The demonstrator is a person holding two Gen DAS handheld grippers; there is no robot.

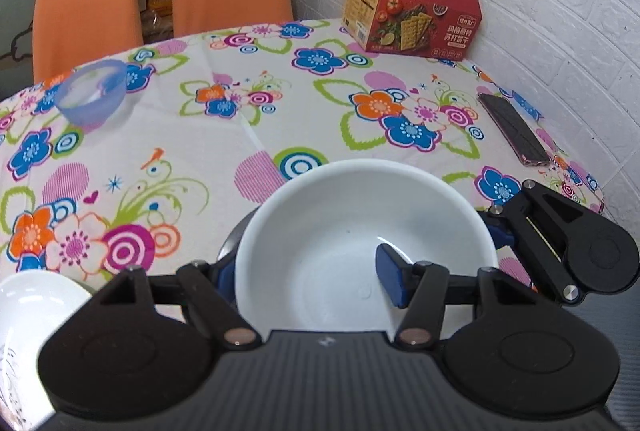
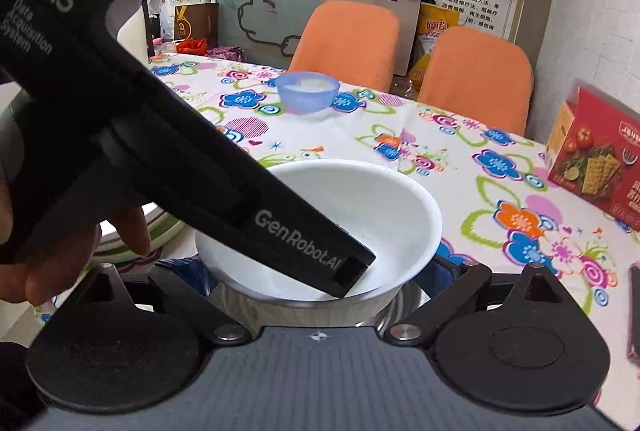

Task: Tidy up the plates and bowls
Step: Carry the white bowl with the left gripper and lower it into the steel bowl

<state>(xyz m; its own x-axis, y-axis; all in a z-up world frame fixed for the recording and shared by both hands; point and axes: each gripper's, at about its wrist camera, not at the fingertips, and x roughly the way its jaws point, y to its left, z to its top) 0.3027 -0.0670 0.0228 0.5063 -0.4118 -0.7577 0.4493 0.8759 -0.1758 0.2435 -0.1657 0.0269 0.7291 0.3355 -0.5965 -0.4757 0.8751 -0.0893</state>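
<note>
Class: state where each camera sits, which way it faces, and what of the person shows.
Left wrist: on left gripper, facing across the table over the white bowl; right gripper at right.
Right wrist: on right gripper, facing the chairs; left gripper and a hand cross it.
Shared: white bowl, blue bowl, red box.

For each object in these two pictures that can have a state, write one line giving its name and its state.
White bowl: upright, empty, sitting in a metal bowl.
Left gripper: fingers astride the white bowl's rim.
Right gripper: fingers either side of the metal bowl.
Blue bowl: upright, on the table.
Cracker box: flap open.
</note>
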